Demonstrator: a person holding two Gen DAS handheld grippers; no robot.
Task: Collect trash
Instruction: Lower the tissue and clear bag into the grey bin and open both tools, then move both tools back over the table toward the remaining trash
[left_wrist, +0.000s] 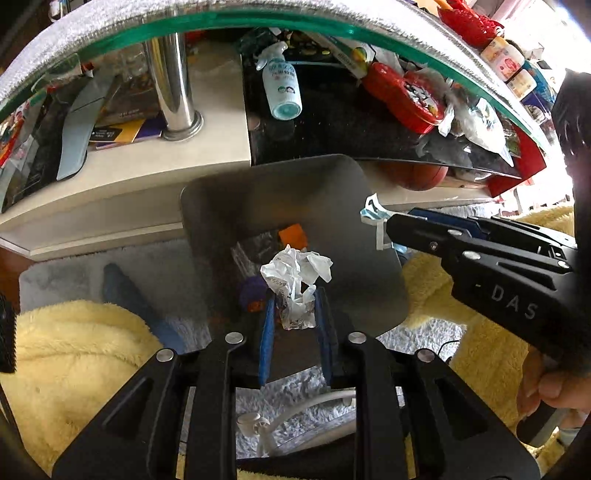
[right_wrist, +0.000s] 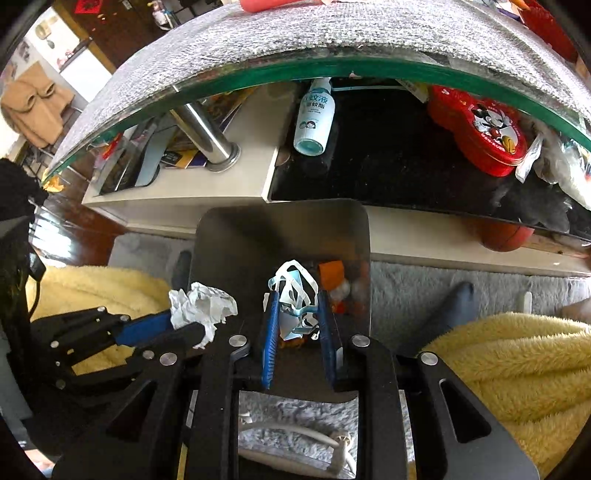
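A grey metal bin (left_wrist: 221, 206) stands on the rug below both grippers, with orange and purple scraps inside. My left gripper (left_wrist: 295, 295) points down over its opening, shut on a crumpled white paper (left_wrist: 295, 269) pinched between the blue pads. My right gripper (left_wrist: 391, 225) comes in from the right over the bin's far right rim, shut on a light blue face mask (left_wrist: 373, 212). In the right wrist view the mask (right_wrist: 295, 280) sits between the pads of the right gripper (right_wrist: 298, 295) above the bin (right_wrist: 258, 236). To its left, the left gripper (right_wrist: 184, 325) holds the paper (right_wrist: 203, 304).
A glass table edge (left_wrist: 258, 22) arches overhead. Its lower shelf carries a spray bottle (left_wrist: 282, 88), a red tin (left_wrist: 406, 96) and a chrome leg (left_wrist: 173, 81). Yellow fleece (left_wrist: 74, 350) flanks the bin. A white cable (left_wrist: 295, 406) lies on the grey rug. A socked foot (right_wrist: 454, 306) rests at right.
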